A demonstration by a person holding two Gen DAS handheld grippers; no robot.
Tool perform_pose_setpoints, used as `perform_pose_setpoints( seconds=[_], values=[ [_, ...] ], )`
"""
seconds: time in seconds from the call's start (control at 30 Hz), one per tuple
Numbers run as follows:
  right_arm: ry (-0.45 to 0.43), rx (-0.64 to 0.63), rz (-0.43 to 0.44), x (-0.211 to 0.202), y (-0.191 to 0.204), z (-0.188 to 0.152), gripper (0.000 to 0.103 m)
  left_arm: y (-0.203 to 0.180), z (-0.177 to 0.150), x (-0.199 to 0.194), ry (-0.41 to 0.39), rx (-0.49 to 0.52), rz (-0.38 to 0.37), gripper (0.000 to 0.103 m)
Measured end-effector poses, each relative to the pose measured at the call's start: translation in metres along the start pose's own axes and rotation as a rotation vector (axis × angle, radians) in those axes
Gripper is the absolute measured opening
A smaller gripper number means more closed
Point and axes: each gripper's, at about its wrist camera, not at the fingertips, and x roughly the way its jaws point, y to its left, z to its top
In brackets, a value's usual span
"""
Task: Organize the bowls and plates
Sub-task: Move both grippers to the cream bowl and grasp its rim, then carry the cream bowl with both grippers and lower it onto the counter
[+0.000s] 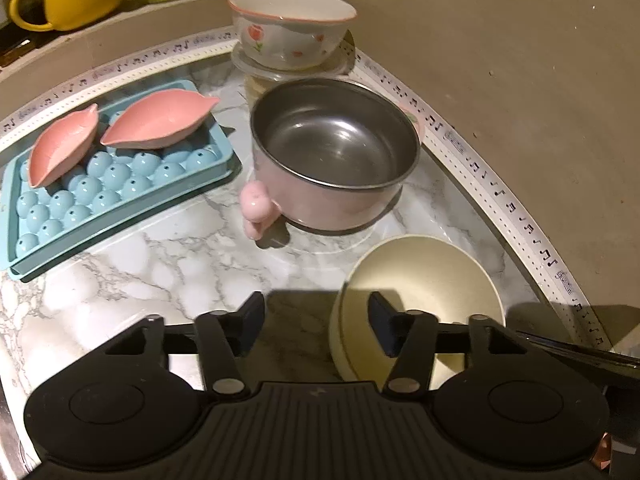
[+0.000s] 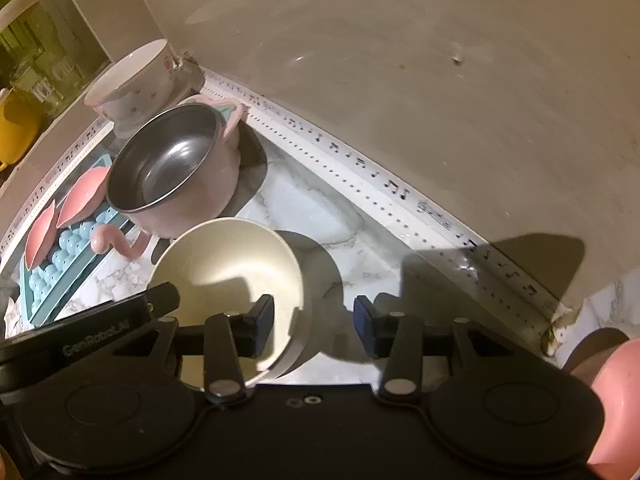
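The left gripper (image 1: 316, 320) stands with its jaws partly apart over the near-left wall of the cream bowl (image 1: 424, 292): one pad is inside the bowl and the other outside it, and neither seems to press yet, so I judge it released. The right gripper (image 2: 314, 322) straddles the opposite wall of the same cream bowl (image 2: 228, 264) in the same manner, also without a visible squeeze. The bowl sits upright on the marble counter (image 2: 304, 204), between the two grippers and about equally near to both. A round bowl has no long axis, so the rim wall is what matters. Just behind it is the pink steel-lined pot (image 1: 332, 152); the blue tray (image 1: 120, 192) is farther left. The white trim (image 2: 360, 164) and the wall limit the right side, so upward seems the freest way.
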Motion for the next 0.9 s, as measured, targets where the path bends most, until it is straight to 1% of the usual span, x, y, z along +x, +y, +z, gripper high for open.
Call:
perform_pose_setpoints(
  seconds=[0.03,0.1,0.17,0.2,0.23,0.3,0.33,0.63,0.73,0.9],
  values=[
    [0.006,0.0,-0.001,0.001,0.001,0.0,0.035,-0.001,0.0,0.002,0.01,-0.002,0.001,0.04],
    [0.017,-0.001,-0.004,0.003,0.001,0.0,0.029,-0.001,0.0,0.006,0.026,-0.01,-0.002,0.033],
    [0.021,0.004,-0.004,0.004,0.0,0.0,0.018,-0.003,-0.001,0.007,0.03,-0.01,-0.01,0.03],
    [0.023,0.007,-0.002,0.005,0.0,0.001,0.018,-0.004,-0.002,0.007,0.03,-0.006,-0.015,0.024],
    [0.027,0.011,0.005,0.005,-0.001,0.002,0.015,-0.005,-0.002,0.008,0.031,-0.005,-0.02,0.019],
    [0.028,0.009,0.015,0.005,0.0,0.003,0.01,-0.006,-0.001,0.007,0.032,-0.003,-0.026,0.015],
    [0.03,0.006,0.018,0.005,0.0,0.003,0.007,-0.006,-0.002,0.007,0.03,0.001,-0.029,0.011],
    [0.027,0.003,0.022,-0.002,0.001,-0.001,0.006,-0.007,-0.009,-0.004,0.033,0.03,-0.045,0.009],
    [0.034,0.012,0.027,-0.008,-0.001,-0.005,0.007,-0.006,-0.014,-0.012,0.035,0.038,-0.043,0.009],
    [0.033,-0.012,0.024,-0.023,0.004,-0.019,0.007,-0.001,-0.026,-0.032,0.029,0.056,-0.043,0.009]
  ],
)
